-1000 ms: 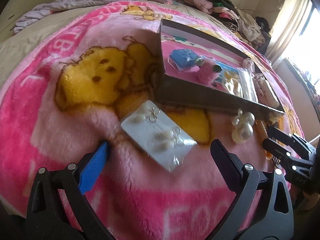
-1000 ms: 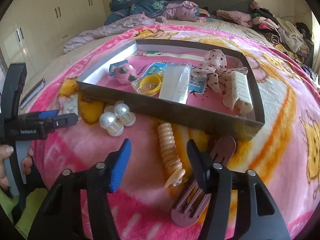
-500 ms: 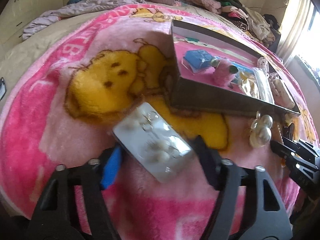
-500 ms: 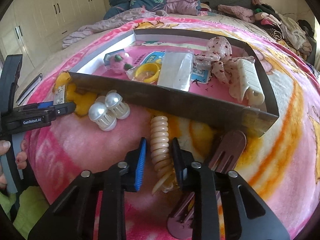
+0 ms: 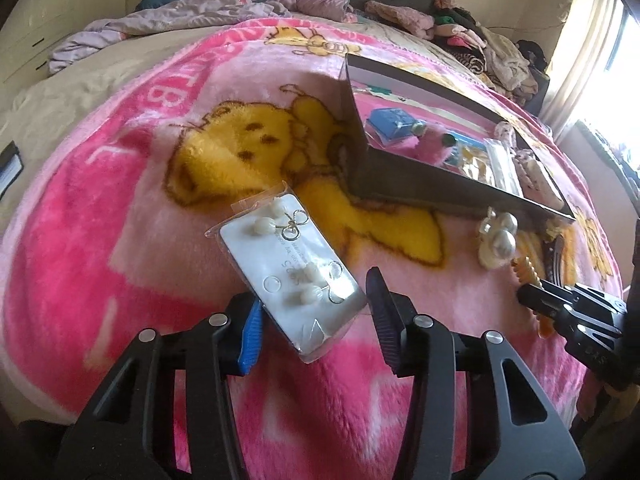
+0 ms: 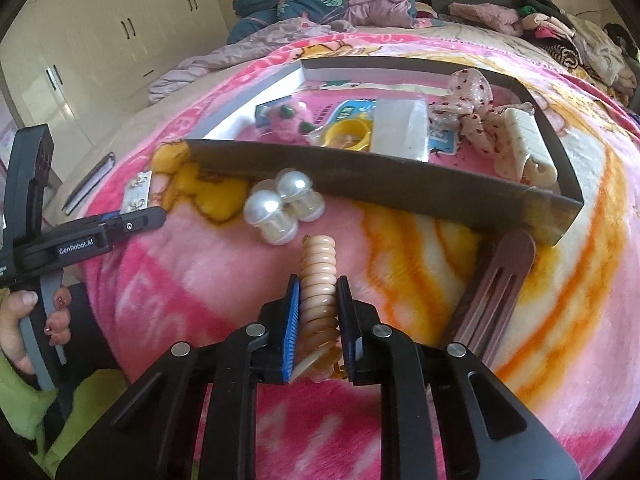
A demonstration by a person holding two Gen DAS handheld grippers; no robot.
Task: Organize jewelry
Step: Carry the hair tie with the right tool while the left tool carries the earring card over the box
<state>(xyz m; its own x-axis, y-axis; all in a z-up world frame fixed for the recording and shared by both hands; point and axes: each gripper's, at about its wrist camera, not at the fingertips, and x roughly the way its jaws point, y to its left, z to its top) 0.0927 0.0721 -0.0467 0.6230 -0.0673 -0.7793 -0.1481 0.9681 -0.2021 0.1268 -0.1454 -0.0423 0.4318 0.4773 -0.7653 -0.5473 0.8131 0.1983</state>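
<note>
Both tongs gripping, bed blanket.
Left view: my left gripper is closing on the earring card; tray far right.
Right view: my right gripper pinches the spiral hair tie; pearl clips beyond; "GenRobot.AI" readable at left.

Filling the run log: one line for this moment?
left gripper: closing on earring card | right gripper: shut on spiral clip | box: not yet loaded

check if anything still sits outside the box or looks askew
Four things lie outside the box: the earring card tilted up between the closing left jaws, the pearl clips, the spiral hair clip in the right jaws, and the brown hair clip.
</note>
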